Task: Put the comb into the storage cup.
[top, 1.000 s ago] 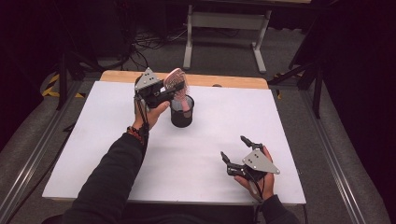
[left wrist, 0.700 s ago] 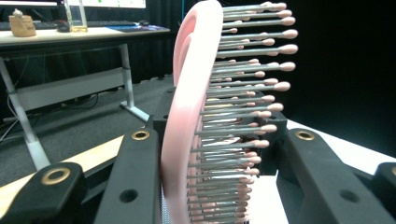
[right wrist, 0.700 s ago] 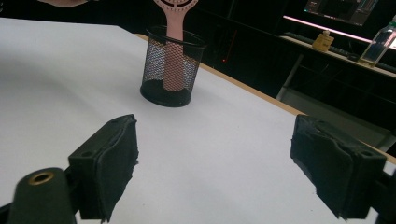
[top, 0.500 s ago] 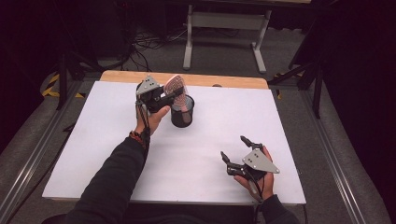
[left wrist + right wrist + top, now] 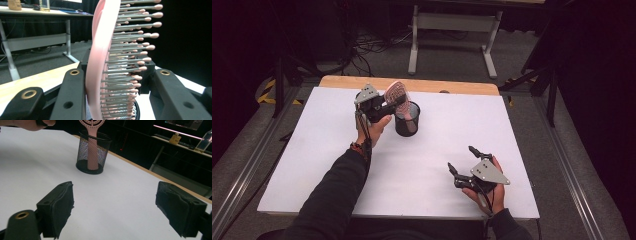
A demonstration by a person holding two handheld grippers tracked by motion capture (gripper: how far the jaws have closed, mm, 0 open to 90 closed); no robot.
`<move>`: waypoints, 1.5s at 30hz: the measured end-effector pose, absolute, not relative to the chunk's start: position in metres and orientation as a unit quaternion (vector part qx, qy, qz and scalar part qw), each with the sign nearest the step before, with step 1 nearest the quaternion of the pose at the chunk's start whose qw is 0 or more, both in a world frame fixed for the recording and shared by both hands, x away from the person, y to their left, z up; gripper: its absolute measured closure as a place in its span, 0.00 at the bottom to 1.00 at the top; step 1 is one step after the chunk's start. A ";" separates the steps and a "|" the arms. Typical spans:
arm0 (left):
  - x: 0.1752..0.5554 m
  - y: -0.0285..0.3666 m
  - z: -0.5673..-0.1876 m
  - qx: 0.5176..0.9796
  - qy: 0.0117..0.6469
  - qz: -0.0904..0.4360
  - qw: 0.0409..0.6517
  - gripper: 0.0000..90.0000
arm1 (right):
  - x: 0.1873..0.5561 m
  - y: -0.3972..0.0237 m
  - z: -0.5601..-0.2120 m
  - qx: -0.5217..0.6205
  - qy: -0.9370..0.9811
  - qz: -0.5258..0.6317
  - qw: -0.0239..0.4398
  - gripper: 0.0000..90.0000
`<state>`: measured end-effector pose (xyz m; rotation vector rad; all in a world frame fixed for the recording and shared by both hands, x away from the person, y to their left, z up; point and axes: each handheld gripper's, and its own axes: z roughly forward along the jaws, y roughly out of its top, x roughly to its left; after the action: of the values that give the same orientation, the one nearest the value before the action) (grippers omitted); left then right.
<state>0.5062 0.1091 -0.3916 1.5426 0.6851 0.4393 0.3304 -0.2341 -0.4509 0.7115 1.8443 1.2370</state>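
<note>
Dark room beyond, with a wooden-edged table (image 5: 412,84) under a white sheet (image 5: 422,165) and a grey desk frame farther back. At left, left gripper (image 5: 384,107) raised over the far part of the sheet, jaws closed on the head of a pink hairbrush (image 5: 396,94), bristles toward one jaw and the smooth back against the other in the left gripper view (image 5: 117,62). Just beside and below it, black mesh cup (image 5: 407,119) standing upright, with the brush handle already down inside, seen through the mesh in the right gripper view (image 5: 92,155). Brush tilted, head well above the rim. At right, right gripper (image 5: 462,167) resting low near the front edge, jaws spread wide and holding nothing, well apart from the cup. Judged nearly done: handle in the cup, left only to let go of the head and draw the gripper away.
</note>
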 end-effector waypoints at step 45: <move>0.522 0.132 -0.396 0.695 0.343 0.203 0.599 0.42 | 0.332 -0.233 -0.453 0.281 0.739 0.477 0.385 0.16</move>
<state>0.5216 0.1320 -0.3958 1.6112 0.7957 0.4703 0.3322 -0.2334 -0.4531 0.7149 1.8819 1.2163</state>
